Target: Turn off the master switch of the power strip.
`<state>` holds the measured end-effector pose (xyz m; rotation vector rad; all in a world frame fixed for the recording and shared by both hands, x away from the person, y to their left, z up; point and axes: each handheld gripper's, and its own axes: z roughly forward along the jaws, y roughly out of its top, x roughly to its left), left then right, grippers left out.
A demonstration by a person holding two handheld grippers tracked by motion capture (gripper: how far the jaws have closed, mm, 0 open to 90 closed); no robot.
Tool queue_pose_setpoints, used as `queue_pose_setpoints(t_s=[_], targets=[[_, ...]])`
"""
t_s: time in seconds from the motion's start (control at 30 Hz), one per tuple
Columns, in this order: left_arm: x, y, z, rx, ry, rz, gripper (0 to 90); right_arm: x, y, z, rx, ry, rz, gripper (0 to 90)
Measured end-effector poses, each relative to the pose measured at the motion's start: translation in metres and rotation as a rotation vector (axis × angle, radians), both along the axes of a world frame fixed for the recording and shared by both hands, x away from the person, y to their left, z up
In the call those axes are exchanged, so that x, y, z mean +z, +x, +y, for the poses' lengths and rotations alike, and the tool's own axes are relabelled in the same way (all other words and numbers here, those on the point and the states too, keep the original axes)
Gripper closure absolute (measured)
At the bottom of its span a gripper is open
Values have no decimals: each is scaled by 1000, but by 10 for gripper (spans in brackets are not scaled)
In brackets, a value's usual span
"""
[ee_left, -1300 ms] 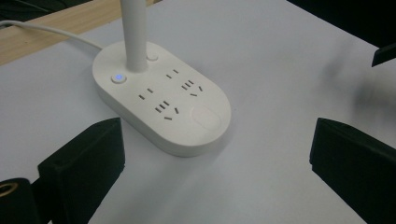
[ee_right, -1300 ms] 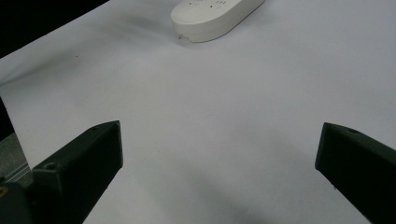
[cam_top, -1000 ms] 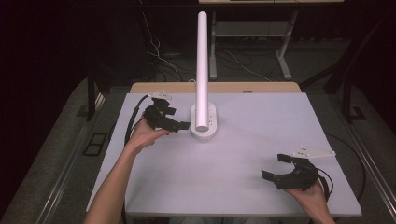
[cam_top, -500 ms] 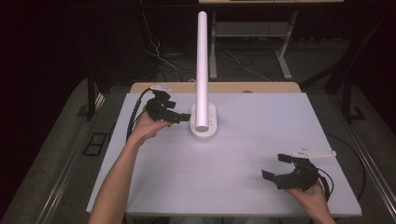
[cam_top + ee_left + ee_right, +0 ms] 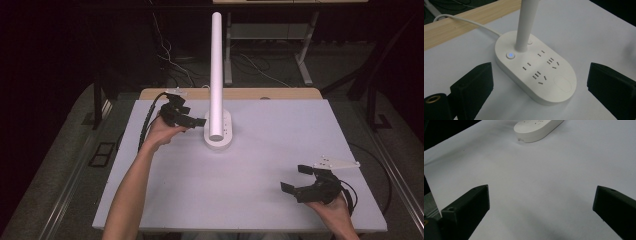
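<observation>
A white power strip base (image 5: 219, 134) with a tall white pole (image 5: 216, 70) stands at the table's far middle. My left gripper (image 5: 192, 119) hovers just left of it, open. In the left gripper view the oval base (image 5: 554, 82) lies between and beyond the open jaws, with sockets, a round button lit blue (image 5: 510, 55) and the pole (image 5: 526, 25) rising from it. My right gripper (image 5: 295, 178) is open and holds nothing near the front right of the table; in its own view, the right gripper (image 5: 541, 202) is over bare white tabletop, the base's end (image 5: 536, 128) far ahead.
A white cable (image 5: 466, 22) runs from the base over a wooden strip (image 5: 454, 27) at the table's far edge. The white table top (image 5: 260, 165) is bare between the two hands. Dark floor with cables and table legs lies beyond.
My left gripper has shifted a little toward the far edge, staying beside the base. The right gripper has hardly moved.
</observation>
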<state>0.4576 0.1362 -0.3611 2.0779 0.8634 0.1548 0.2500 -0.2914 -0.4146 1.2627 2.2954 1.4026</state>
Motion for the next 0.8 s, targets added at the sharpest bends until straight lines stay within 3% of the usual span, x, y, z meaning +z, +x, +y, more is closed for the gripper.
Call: queue_pose_setpoints(t_s=[0.57,0.8], targets=[[-7,24,-3,21,63,30,91,-1,0,-1,-3,0,1,3],[-6,33,-7,54,47,49,140,-1,1,-2,-4,2,2,3]])
